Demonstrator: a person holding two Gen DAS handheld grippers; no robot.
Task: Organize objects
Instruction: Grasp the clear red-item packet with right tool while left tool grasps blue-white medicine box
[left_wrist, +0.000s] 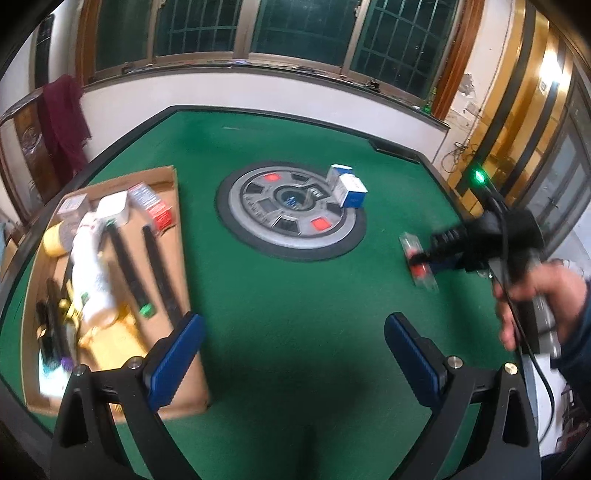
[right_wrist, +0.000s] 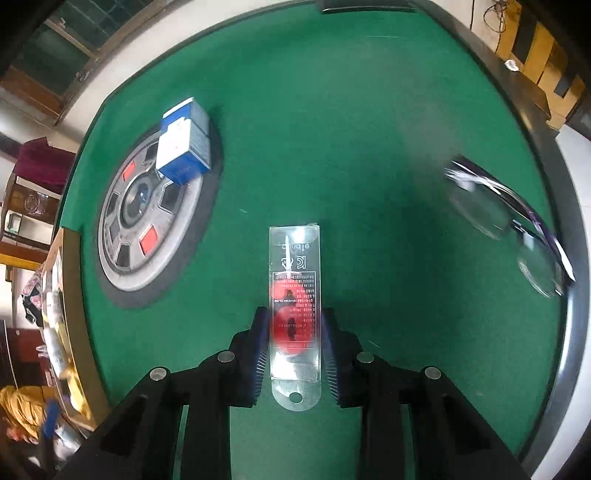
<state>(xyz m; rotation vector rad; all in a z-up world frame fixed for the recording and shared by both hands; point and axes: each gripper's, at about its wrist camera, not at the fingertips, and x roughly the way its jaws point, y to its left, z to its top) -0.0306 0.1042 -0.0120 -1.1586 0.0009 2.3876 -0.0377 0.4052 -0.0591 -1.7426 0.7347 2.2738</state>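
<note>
A clear plastic blister pack (right_wrist: 294, 295) with a red item inside lies on the green table (right_wrist: 332, 147). My right gripper (right_wrist: 295, 354) straddles its near end, jaws close on both sides; whether the pads touch the pack I cannot tell. In the left wrist view the pack (left_wrist: 419, 260) and right gripper (left_wrist: 424, 258) sit at the right. My left gripper (left_wrist: 293, 354) is open and empty above the felt, beside a cardboard tray (left_wrist: 173, 229) of assorted items. Two blue-and-white boxes (left_wrist: 347, 186) stand on the round hub (left_wrist: 258, 206), also in the right wrist view (right_wrist: 183, 142).
The tray holds small boxes, a white bottle (left_wrist: 92, 266), black pens and a yellow jar. A blurred clear plastic package (right_wrist: 506, 225) lies at the table's right edge. The raised black table rim (right_wrist: 569, 258) rings the felt. Windows and a maroon cloth stand behind.
</note>
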